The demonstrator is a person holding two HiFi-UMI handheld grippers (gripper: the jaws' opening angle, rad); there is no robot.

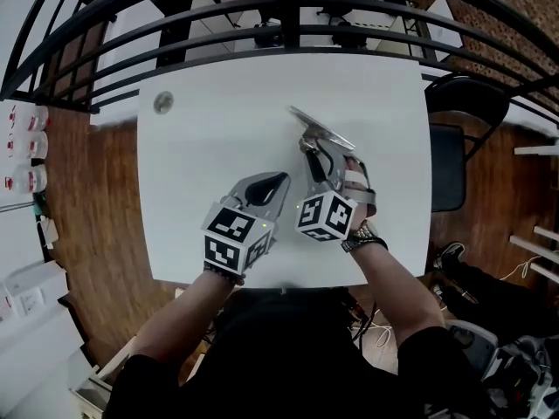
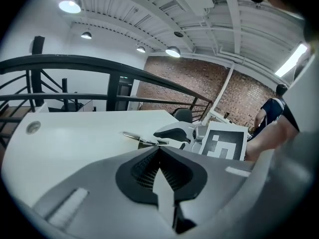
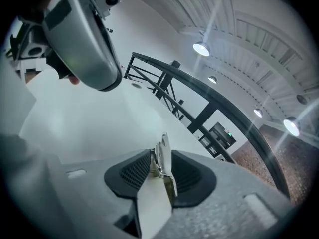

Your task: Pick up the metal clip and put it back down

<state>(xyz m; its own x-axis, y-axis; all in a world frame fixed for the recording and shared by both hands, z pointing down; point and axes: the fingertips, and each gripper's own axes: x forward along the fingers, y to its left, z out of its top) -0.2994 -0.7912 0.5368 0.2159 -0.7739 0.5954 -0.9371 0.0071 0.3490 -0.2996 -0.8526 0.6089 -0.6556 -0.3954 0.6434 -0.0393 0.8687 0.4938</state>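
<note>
Easing away is your job now — your right gripper (image 3: 160, 159) stands slack, jaws apart around the metal clip (image 1: 323, 130) resting on the white table (image 1: 210, 147); withdraw straight back, without snagging it.

1. Head view: looks steeply down on the white table (image 1: 218, 147) from above.
2. Left gripper view: sits low over the table, faces the railing (image 2: 99, 62).
3. Right gripper view: tilts upward, shares the metal clip (image 3: 163, 158) with both.
</note>
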